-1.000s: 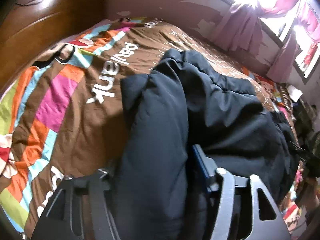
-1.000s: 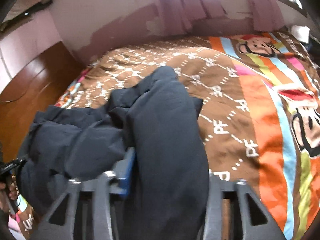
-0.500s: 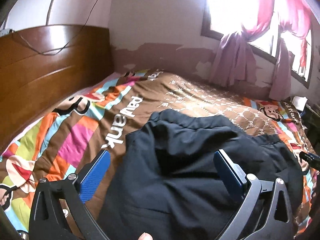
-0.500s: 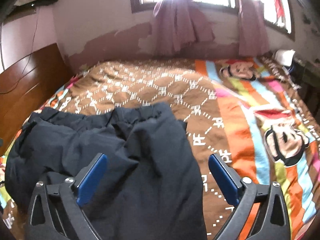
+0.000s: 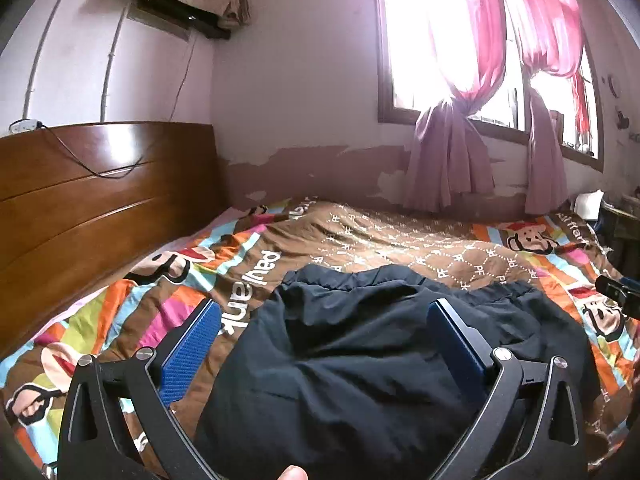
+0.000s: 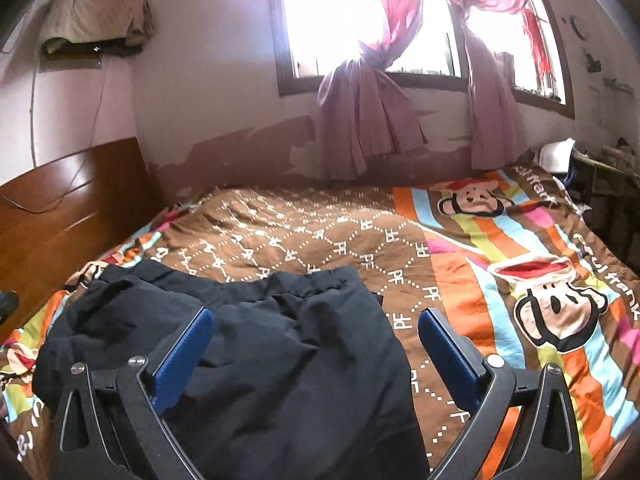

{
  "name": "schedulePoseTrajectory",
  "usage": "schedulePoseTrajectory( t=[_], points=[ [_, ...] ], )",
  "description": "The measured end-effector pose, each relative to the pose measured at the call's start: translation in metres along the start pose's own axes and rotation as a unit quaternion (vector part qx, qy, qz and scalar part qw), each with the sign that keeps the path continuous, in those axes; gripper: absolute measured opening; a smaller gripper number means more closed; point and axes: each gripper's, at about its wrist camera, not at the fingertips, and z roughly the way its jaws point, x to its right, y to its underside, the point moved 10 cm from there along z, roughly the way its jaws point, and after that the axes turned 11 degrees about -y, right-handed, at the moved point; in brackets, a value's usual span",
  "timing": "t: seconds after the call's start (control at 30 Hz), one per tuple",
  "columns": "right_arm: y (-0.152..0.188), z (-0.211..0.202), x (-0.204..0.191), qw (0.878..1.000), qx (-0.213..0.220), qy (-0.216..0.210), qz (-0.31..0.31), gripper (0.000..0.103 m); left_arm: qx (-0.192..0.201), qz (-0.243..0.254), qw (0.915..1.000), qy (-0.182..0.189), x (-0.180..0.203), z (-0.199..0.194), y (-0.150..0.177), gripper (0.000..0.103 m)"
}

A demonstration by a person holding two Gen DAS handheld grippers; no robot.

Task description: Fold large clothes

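A large dark navy garment (image 5: 360,360) (image 6: 260,360) lies bunched and folded over itself on the patterned bedspread (image 5: 380,240) (image 6: 500,260), at the near side of the bed. My left gripper (image 5: 324,312) hangs above it, jaws wide open, blue pads clear of the cloth. In the right wrist view my right gripper (image 6: 316,320) is likewise open above the garment's right part, nothing between its fingers. The tip of the right gripper (image 5: 618,294) shows at the right edge of the left wrist view.
A wooden headboard (image 5: 100,200) (image 6: 60,208) runs along the left of the bed. The far wall has a window with pink curtains (image 5: 460,120) (image 6: 380,100). A cluttered stand (image 6: 592,172) sits at the far right. A fingertip (image 5: 292,472) shows at the bottom edge.
Both grippers let go of the dark garment, opened wide, and drew back and upward. The garment dropped onto the bedspread and more of the room came into view.
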Motion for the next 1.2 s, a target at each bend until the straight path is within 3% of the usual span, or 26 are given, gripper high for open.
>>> schedulePoseTrajectory(
  t=[0.53,0.83,1.2],
  points=[
    [-0.002,-0.082,-0.088,0.992,0.079,-0.048,-0.079,0.103,-0.014,-0.001,0.9998,0.013,-0.006,-0.057,0.023,0.101],
    [0.005,-0.104,-0.104,0.993,0.08,-0.061,-0.065,0.103,-0.007,0.0,0.9994,0.034,-0.01,-0.087,0.024,0.101],
    [0.028,-0.131,-0.13,0.993,0.077,-0.076,-0.043,0.103,-0.008,0.008,0.9994,0.033,-0.023,-0.113,0.042,0.101]
  ],
)
